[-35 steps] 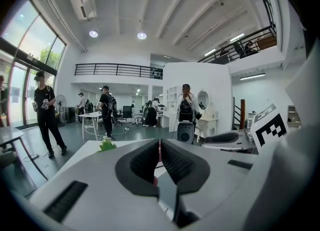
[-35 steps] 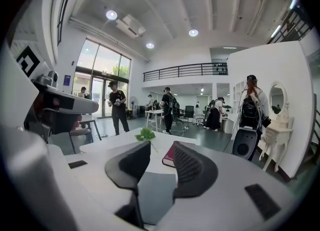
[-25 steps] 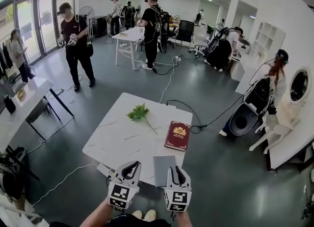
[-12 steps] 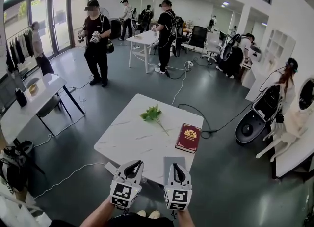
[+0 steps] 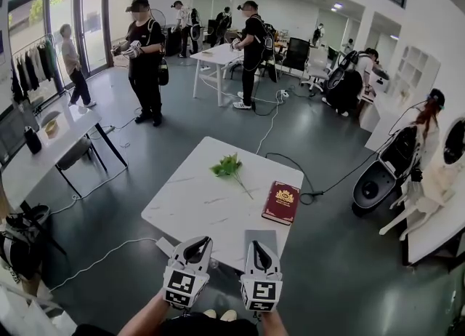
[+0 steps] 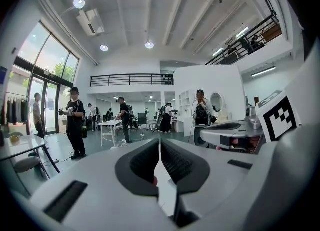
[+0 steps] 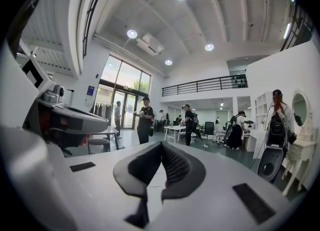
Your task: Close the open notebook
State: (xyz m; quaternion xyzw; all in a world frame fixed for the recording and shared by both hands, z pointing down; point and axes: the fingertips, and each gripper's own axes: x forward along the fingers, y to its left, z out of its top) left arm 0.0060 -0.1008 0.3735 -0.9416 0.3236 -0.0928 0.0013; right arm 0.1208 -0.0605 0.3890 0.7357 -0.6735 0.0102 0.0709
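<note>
A red hardcover notebook (image 5: 282, 202) lies closed near the right edge of the white table (image 5: 196, 200). A flat grey rectangle (image 5: 263, 237) lies at the table's near edge, just in front of it. My left gripper (image 5: 197, 243) and right gripper (image 5: 258, 247) hover side by side at the near edge, short of the red notebook and touching nothing. In the left gripper view the left gripper (image 6: 159, 146) has its jaws together with nothing between them. The right gripper (image 7: 161, 145) is shut too, and empty.
A green leafy sprig (image 5: 229, 166) lies mid-table. Cables (image 5: 320, 182) trail over the grey floor beyond the table. Another white table (image 5: 43, 149) stands at the left, and a white dressing table (image 5: 436, 218) at the right. Several people stand farther back.
Both grippers keep their places side by side at the bottom of the head view. The table has shifted slightly right in the picture. The people in the background have moved.
</note>
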